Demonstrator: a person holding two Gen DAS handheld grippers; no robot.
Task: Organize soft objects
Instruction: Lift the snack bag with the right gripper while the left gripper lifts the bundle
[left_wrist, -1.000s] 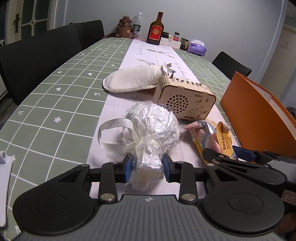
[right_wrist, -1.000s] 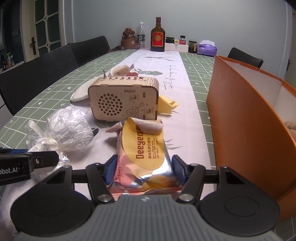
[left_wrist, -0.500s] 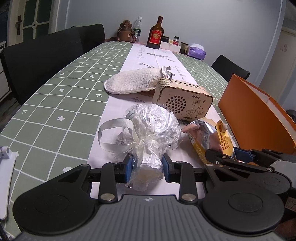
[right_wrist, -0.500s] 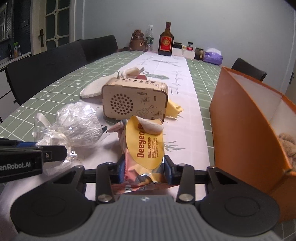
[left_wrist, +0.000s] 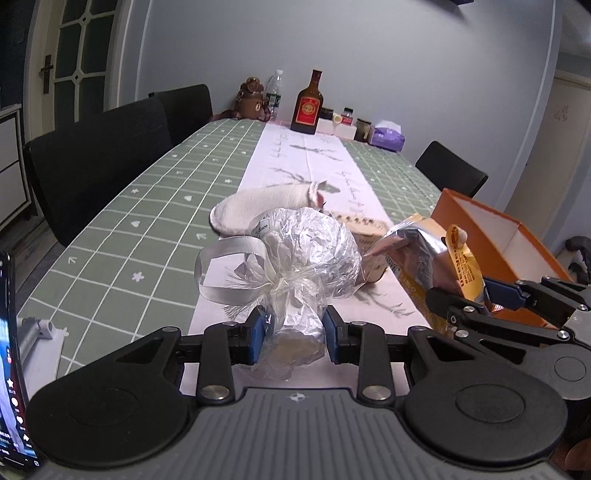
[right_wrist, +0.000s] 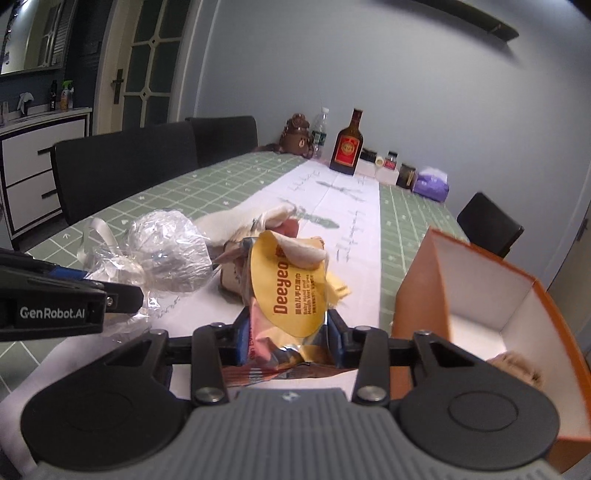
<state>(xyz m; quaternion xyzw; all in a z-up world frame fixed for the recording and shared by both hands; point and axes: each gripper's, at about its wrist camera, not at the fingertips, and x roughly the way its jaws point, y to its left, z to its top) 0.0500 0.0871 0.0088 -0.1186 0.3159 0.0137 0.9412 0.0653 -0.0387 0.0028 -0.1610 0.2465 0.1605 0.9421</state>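
Note:
My left gripper (left_wrist: 295, 328) is shut on the twisted neck of a cellophane-wrapped silver bundle (left_wrist: 314, 251) with a grey ribbon, held above the table runner. To its right, my right gripper (right_wrist: 288, 332) is shut on a yellow and pink Deeyeo wet-wipes pack (right_wrist: 291, 288), lifted and tilted. That pack (left_wrist: 424, 254) also shows in the left wrist view. An orange box (right_wrist: 417, 295) with a white inside stands at the right, with something furry (right_wrist: 517, 363) in it. A white fluffy mitt (left_wrist: 266, 203) lies further up the runner.
A wooden toy radio (right_wrist: 232, 275) sits mostly hidden behind the held things. Bottles (left_wrist: 307, 107), a bear figure (left_wrist: 253, 99) and a purple tissue pack (left_wrist: 388, 134) stand at the far end. Black chairs (left_wrist: 99, 158) line the left side. A phone (left_wrist: 11, 362) stands at near left.
The right jaws closed onto the wipes pack. Both grippers then rose, lifting the bundle and the pack off the table, and the right view tilted.

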